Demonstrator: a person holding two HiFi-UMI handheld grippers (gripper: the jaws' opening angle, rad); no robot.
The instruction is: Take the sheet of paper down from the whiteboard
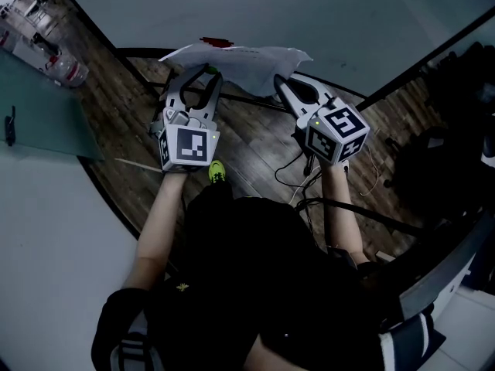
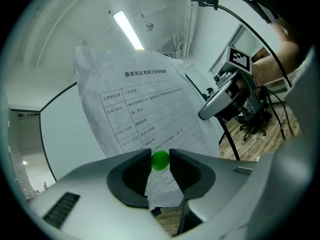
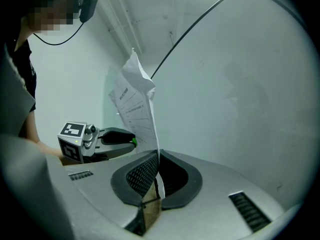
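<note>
Gripping the sheet of paper [image 1: 241, 57] with the right gripper [image 1: 281, 82], pinched fully closed on one edge. Visible in the right gripper view as a thin, crumpled blade rising from the pinch toward 12 o'clock. Taken by the margin, probably, to keep the printed table unsmudged and let the page hang without tearing.

Squeezing a small green ball [image 2: 160, 160] between the very tips of the left gripper [image 1: 203, 76], closed partway and touching it on both sides. Likely the magnet that pinned the page, so carried in a light tip-grip rather than let fall. Positioned at the sheet's 7 o'clock corner in the head view; touching the paper or just short of it, hard to say.

Standing off the whiteboard [image 1: 332, 10], by the look of it. Curling free in the right gripper view, with the pale board surface from 12 to 3 o'clock beside it and no contact visible along the edges. Cannot tell whether the red patch [image 1: 216, 43] at the sheet's 11 o'clock corner is a second magnet or mere print.

Judged nearly done. Next, probably: draw the page away level, mind the crumpled top catching on the board, then find a resting place for the ball.
</note>
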